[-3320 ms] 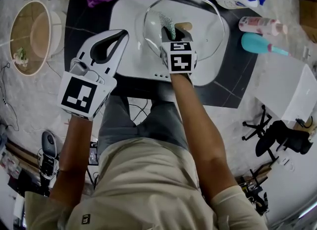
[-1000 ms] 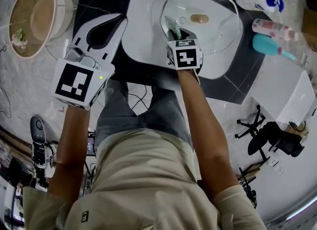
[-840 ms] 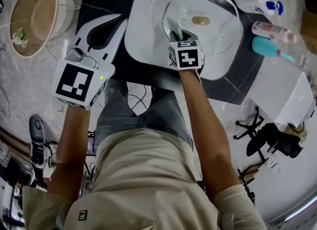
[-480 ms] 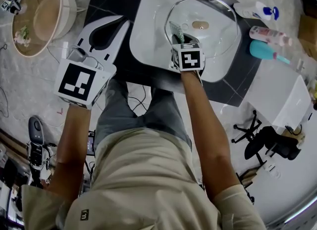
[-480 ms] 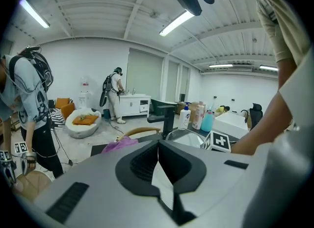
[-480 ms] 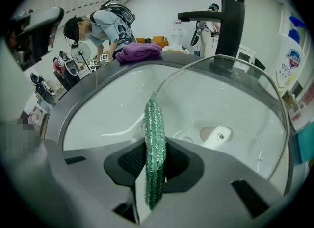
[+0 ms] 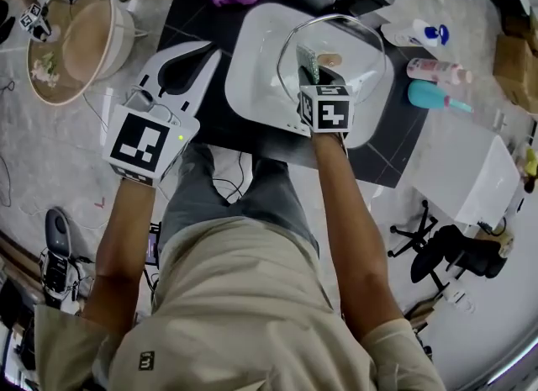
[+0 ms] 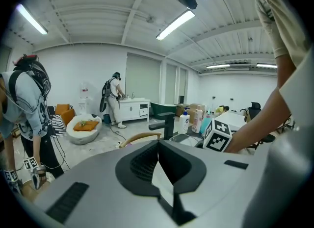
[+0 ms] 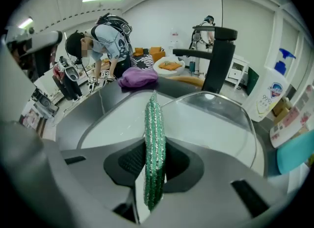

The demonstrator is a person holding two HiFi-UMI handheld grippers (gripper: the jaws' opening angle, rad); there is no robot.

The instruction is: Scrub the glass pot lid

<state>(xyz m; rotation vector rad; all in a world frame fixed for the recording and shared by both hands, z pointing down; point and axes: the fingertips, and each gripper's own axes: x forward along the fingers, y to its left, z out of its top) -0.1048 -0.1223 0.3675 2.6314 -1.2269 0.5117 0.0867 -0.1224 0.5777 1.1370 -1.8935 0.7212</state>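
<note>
**Right jaws clamped on the scrubber, glass lid lying in the basin**

The right gripper (image 9: 149, 185) has its jaws pinched on a green glittery scrub pad (image 9: 155, 134), held edge-up with its top half free and pointing at the glass pot lid (image 9: 221, 119). The lid lies in the white basin (image 7: 252, 70), filling the half nearer the black faucet (image 9: 218, 55); whether pad and glass touch I cannot tell. The left gripper (image 8: 158, 173) has its jaws together on nothing and hangs over the dark counter (image 7: 395, 141) by the basin's left edge. My judgement: the lid is stiff, fairly heavy, brittle and slippery when wet, and may skate on the smooth basin under scrubbing. It is best held by its metal rim or knob, never pinched hard across bare glass.
</note>
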